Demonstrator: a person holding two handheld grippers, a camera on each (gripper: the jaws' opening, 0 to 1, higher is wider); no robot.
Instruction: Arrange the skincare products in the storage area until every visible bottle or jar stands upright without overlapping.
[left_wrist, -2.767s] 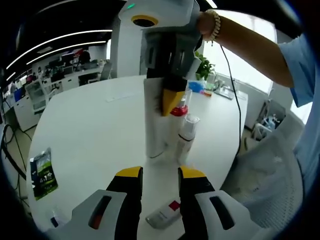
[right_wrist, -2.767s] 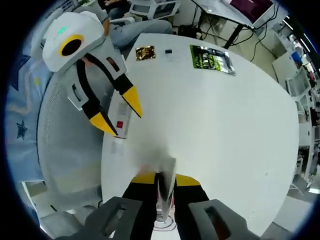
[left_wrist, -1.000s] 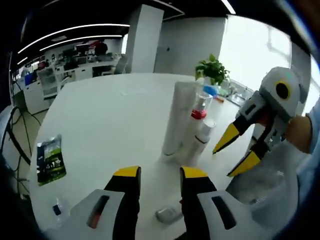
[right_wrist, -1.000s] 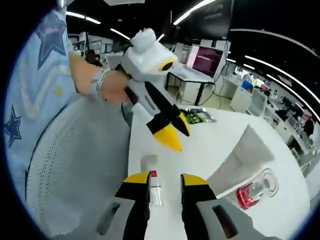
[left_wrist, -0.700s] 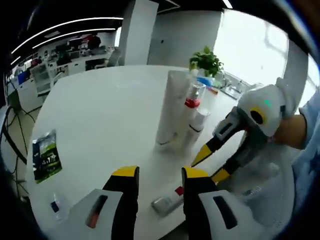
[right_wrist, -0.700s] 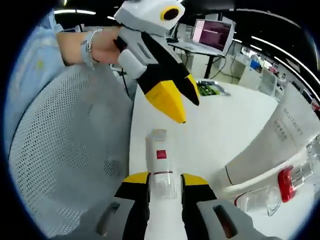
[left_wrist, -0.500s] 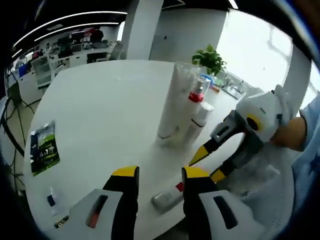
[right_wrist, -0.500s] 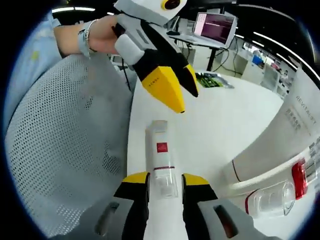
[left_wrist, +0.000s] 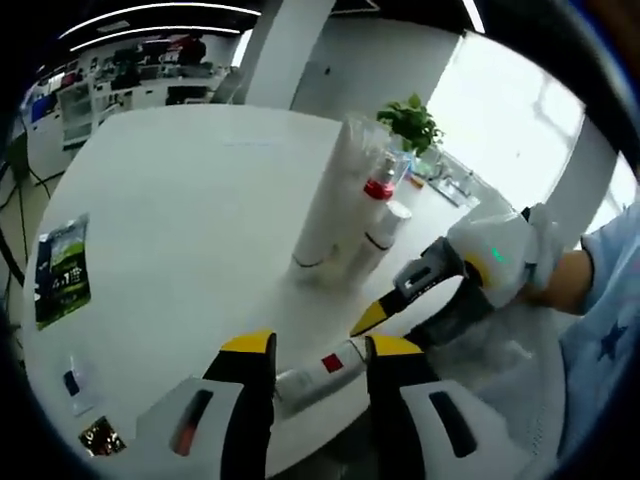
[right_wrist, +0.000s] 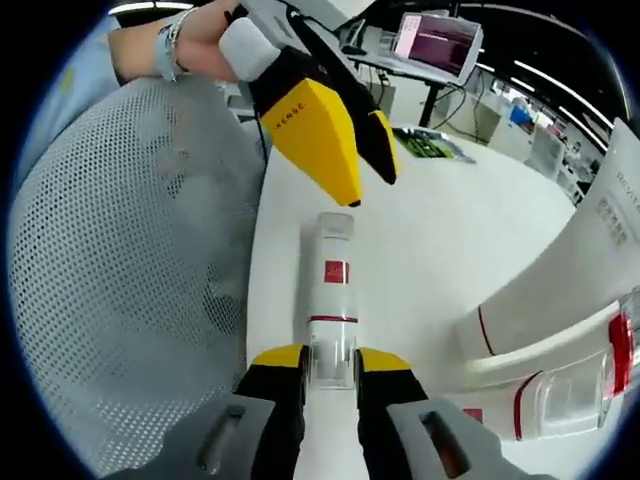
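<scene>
I am bringing my right gripper (right_wrist: 330, 362) onto the fallen bottle (right_wrist: 331, 300) lying near the table (right_wrist: 430, 230) edge, jaws apart around its clear cap end; my left gripper (left_wrist: 318, 350) is hovering parted over it. Next I judge: clamp, then stand it beside the upright tube (left_wrist: 325, 205)

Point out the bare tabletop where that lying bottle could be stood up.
Free: the wide white table between the green packet and the standing tube. Crowded: the near edge, where the lying bottle sits between the left gripper and right gripper.
</scene>
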